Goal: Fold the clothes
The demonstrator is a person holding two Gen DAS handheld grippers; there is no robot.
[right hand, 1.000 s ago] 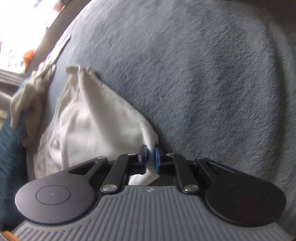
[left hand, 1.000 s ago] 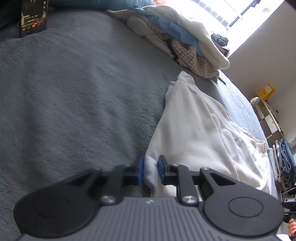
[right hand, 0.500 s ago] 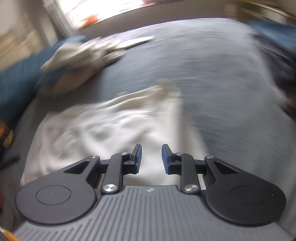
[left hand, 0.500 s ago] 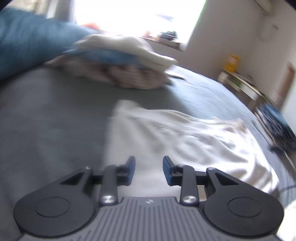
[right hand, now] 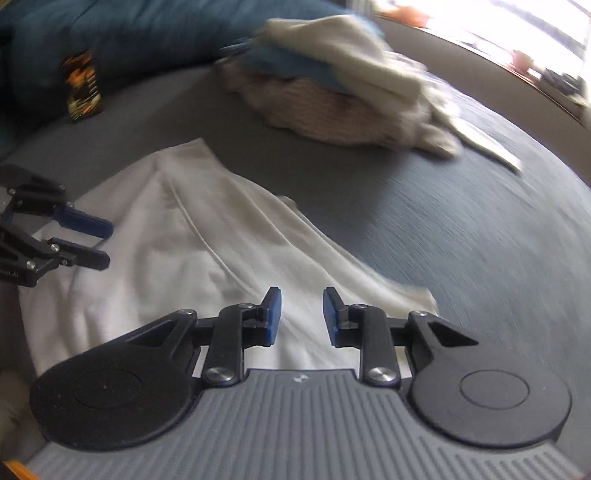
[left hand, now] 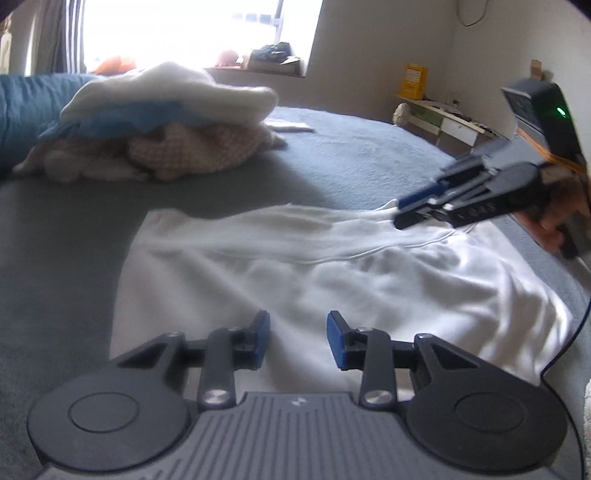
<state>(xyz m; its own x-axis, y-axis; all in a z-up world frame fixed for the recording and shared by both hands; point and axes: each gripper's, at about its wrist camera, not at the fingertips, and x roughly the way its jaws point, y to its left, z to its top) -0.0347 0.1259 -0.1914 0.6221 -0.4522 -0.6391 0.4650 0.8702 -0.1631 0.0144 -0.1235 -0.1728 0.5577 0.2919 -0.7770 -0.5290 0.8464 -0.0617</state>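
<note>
Both grippers released from the white garment since a second ago, jaws now parted.

Left gripper [left hand: 298, 339]: fingers spread with nothing between them, poised over the near part of the white garment [left hand: 332, 273], which lies spread and wrinkled on the grey bed cover [left hand: 74, 258]. Right gripper [right hand: 301, 316]: likewise spread and empty, above the garment's edge; in the left wrist view it [left hand: 408, 210] shows at the far right, held by a hand [left hand: 561, 225]. Pile of clothes [left hand: 159, 129]: white, blue and checked items stacked, well apart from the garment, toward the window [left hand: 184, 33]. Phone [right hand: 82, 88]: propped against the dark blue bedding [right hand: 129, 33].
</note>
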